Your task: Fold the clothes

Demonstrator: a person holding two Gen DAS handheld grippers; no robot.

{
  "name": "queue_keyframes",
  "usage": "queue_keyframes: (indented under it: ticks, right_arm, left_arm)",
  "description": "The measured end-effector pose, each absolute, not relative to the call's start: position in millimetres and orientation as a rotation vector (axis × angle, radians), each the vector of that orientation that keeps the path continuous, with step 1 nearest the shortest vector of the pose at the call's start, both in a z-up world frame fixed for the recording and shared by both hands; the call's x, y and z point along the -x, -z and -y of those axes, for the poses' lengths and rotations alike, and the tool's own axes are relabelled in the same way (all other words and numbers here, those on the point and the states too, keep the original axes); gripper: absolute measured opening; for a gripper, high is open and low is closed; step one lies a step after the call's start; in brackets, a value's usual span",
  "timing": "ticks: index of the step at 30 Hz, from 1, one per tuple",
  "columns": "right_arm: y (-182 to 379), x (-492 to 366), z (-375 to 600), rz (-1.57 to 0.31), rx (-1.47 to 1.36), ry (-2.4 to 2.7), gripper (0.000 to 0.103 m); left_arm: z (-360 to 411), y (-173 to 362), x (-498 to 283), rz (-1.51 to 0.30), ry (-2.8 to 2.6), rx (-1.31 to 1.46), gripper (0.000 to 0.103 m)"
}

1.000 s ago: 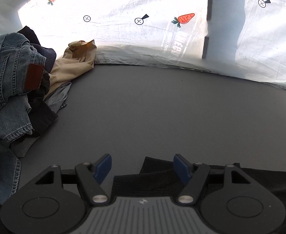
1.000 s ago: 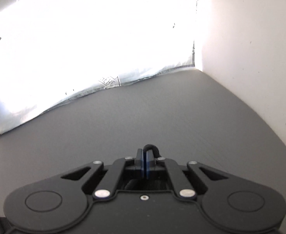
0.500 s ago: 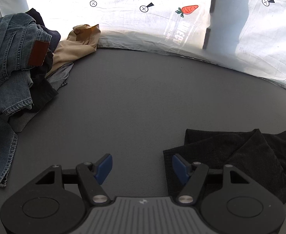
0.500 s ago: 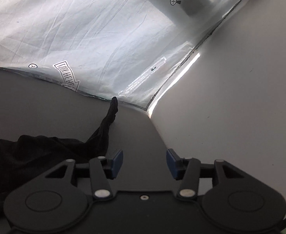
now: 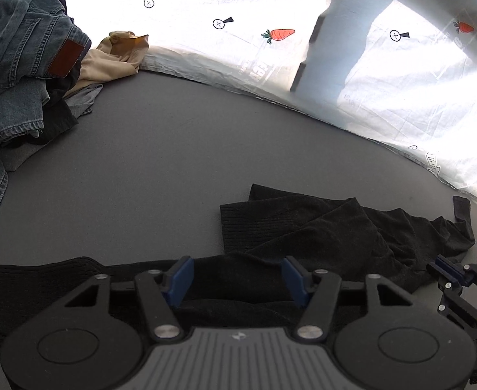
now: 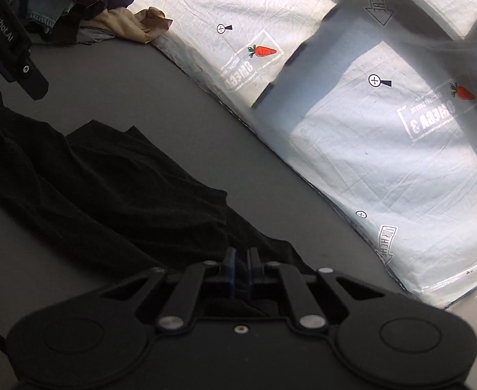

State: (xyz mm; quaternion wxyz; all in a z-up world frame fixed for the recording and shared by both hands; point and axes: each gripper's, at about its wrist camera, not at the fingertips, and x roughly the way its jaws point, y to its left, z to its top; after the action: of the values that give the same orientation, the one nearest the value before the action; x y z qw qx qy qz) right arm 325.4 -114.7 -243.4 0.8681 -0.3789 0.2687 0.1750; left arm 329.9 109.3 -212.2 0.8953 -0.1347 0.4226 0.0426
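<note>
the black garment (image 5: 319, 227) lies crumpled on the grey table (image 5: 173, 162) across the lower frame, the left gripper (image 5: 238, 278) partly open over its edge after closing slightly, the right gripper (image 6: 241, 268) just pinched onto its cloth.

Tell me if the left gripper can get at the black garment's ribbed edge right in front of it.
Probably yes: the left gripper stands open over the black garment, nothing between them; the right gripper sits off to the side.

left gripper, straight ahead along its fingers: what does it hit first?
Likely the black garment: it lies right under and ahead of the open left gripper, jaws just narrowing, nothing pinched. Depth unclear.
</note>
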Motion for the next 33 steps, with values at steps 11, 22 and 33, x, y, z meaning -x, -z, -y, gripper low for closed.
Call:
queue_keyframes:
  ticks: [11, 22, 33]
  right_arm:
    - [284.9, -277.9, -15.5, -0.529, 0.888, -0.9, 0.032]
    - [303.5, -284.9, -70.0, -0.679, 0.745, -1.04, 0.04]
    - [254.5, -325.5, -11.1, -0.773, 0.221, -0.85, 0.001]
  left_arm:
    - [-184.6, 218.0, -255.2, -0.88, -0.271, 0.418, 0.053]
    - [-202.0, 220.2, -230.6, -0.886, -0.3, 0.421, 0.053]
    - [-211.4, 184.8, -238.5, -0.778, -0.355, 0.361, 0.053]
